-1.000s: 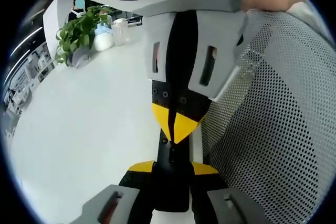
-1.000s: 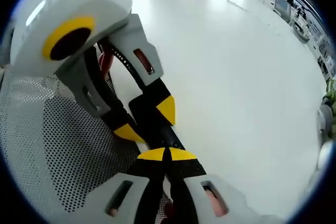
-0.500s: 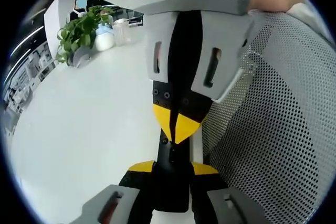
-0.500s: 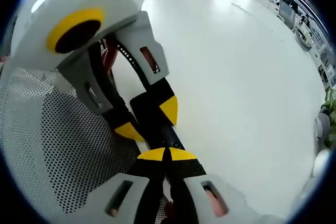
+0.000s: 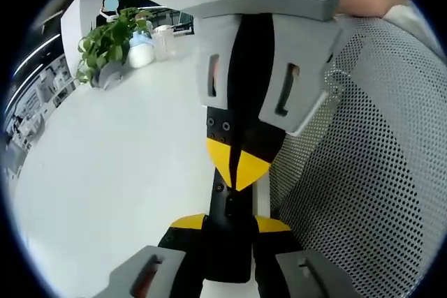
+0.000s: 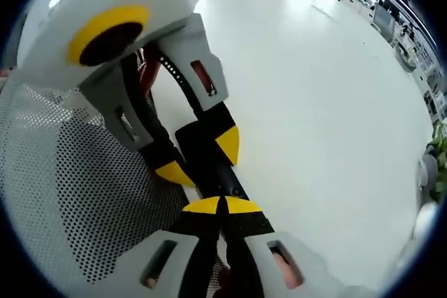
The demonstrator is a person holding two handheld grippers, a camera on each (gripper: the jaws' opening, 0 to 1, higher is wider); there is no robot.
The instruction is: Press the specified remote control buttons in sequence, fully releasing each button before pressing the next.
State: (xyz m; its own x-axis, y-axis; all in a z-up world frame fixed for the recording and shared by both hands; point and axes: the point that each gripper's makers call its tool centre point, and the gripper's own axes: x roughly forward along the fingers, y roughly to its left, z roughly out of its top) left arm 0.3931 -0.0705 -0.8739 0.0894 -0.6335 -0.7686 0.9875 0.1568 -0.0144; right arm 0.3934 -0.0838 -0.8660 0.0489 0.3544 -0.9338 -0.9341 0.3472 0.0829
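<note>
We see the black remote control (image 5: 229,232) clamped between the left gripper (image 5: 230,222) jaws, over the white table (image 5: 112,172) edge. The right gripper (image 6: 221,205), jaws pressed together, touches its yellow tips onto the remote's top face beside the left gripper's tips.

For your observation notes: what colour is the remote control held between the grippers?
Black. The remote control shows best in the left gripper view, clamped at both ends.
</note>
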